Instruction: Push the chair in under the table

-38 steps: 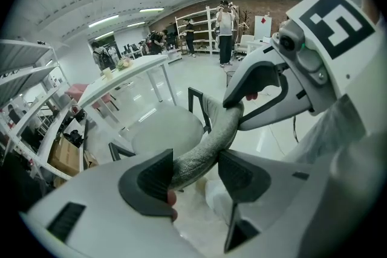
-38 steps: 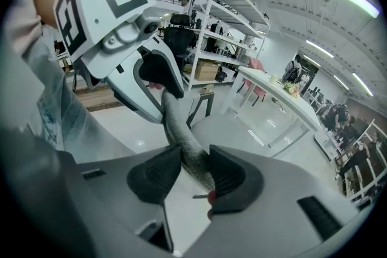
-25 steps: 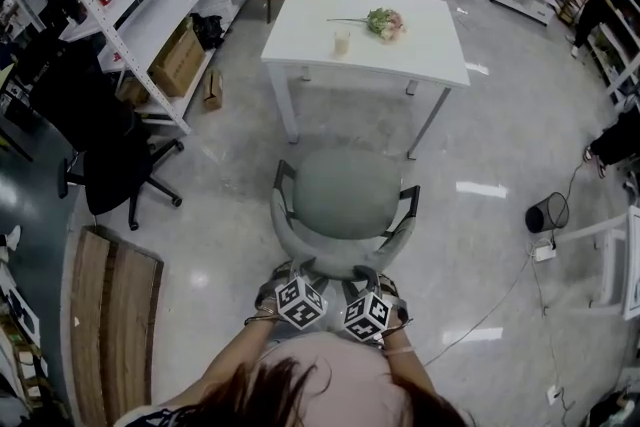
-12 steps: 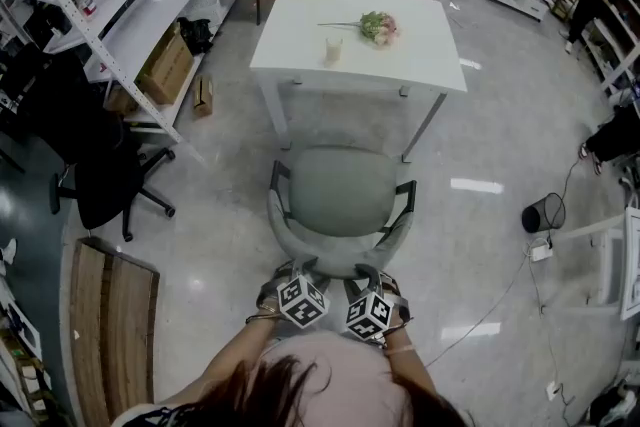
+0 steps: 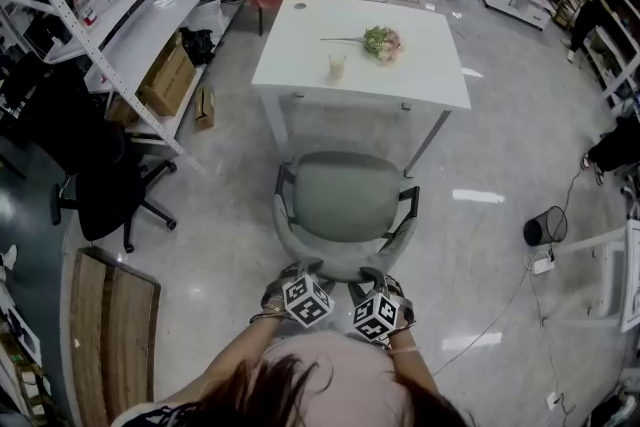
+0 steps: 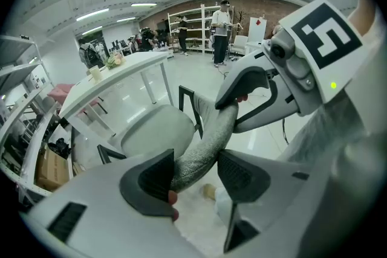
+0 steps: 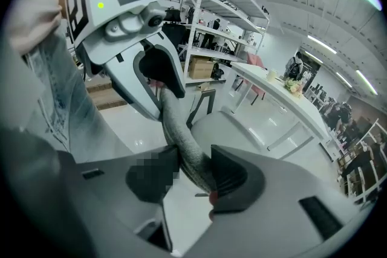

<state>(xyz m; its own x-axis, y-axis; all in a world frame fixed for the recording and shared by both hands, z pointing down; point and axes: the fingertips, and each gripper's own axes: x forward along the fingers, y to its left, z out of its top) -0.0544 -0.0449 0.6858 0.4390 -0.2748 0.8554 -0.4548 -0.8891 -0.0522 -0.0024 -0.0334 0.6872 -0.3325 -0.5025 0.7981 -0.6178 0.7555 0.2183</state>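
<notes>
Head view, chair: grey armchair (image 5: 345, 200) at mid-frame on the pale floor (image 5: 480, 245), with its front towards the table.
Head view, table: white table (image 5: 300, 45) in the upper middle. The chair's seat lies just below the table's near edge in the frame, close to its near legs.
Head view, on the table: flower bunch (image 5: 382, 18) and a small cup (image 5: 337, 66).
Head view, hand-held grippers: left hand-held gripper (image 5: 298, 273) and right hand-held gripper (image 5: 372, 277) sit side by side at lower centre, both at the chair's backrest.
Left gripper view, grip: jaws narrow, the two dark pads clamped on either side of the grey backrest rim (image 6: 202, 151). The rim runs up and right from between them.
Left gripper view, neighbour: the right hand-held gripper bites the same rim further along, at upper right.
Left gripper view, chair seat: beyond the jaws at centre left, with the table behind it.
Right gripper view, grip: jaws narrow, pads pressed on the backrest rim, which rises to the upper left.
Right gripper view, chair seat: past the jaws at centre, with the table further right.
</notes>
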